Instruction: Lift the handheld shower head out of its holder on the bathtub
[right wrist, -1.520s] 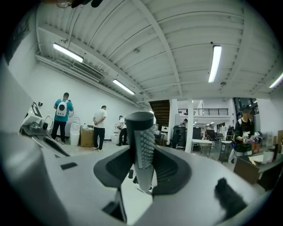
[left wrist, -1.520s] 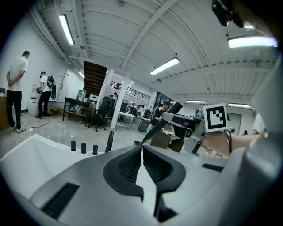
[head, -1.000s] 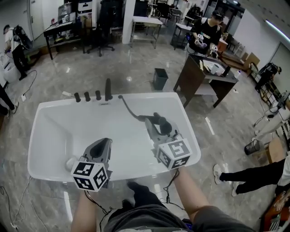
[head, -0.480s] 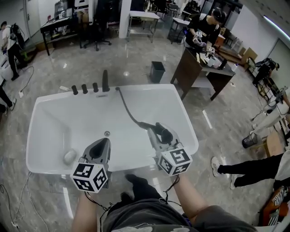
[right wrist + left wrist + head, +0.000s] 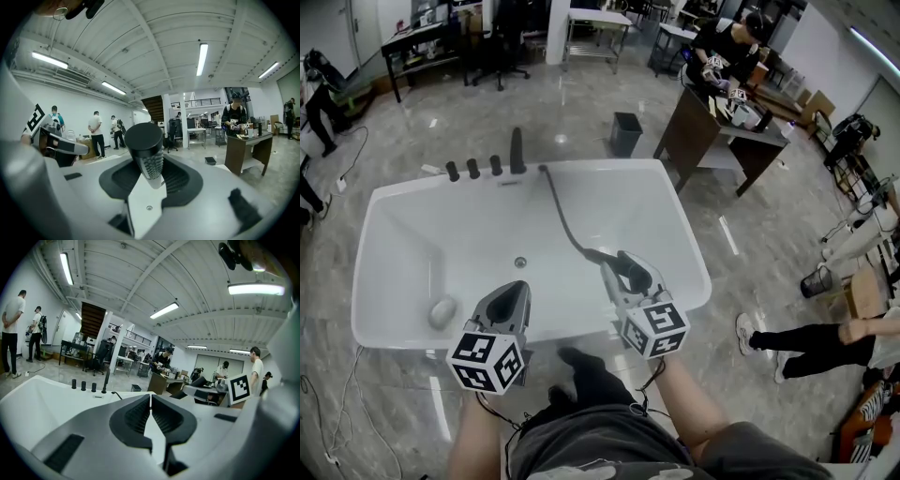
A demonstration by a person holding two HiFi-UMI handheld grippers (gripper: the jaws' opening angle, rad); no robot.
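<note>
You had a big white bathtub [image 5: 469, 225] in front of you on a shiny grey floor. Three small dark knobs [image 5: 472, 168] and a tall dark spout [image 5: 517, 150] stood on its far rim. Inside the tub, a small grey round thing [image 5: 442, 311] lay near the left end, and the drain [image 5: 520, 262] sat in the middle. Past the tub stood a dark bin [image 5: 626, 134] and a brown desk [image 5: 703, 141], where a person [image 5: 727, 52] was busy. The shower head [image 5: 639, 274] was dark with a round end. Its dark hose [image 5: 562, 217] ran in a curve back to the far rim, just beside the spout (so the hose stretched right across the tub). The shower head was out over the near right part of the tub. Your right gripper [image 5: 622, 272] pinched it, with a jaw pressing on each side. Your left gripper [image 5: 517, 291] was over the front part of the tub on the left, jaws squeezed together pad against pad. Both grippers pointed away from you and tipped a little down.
</note>
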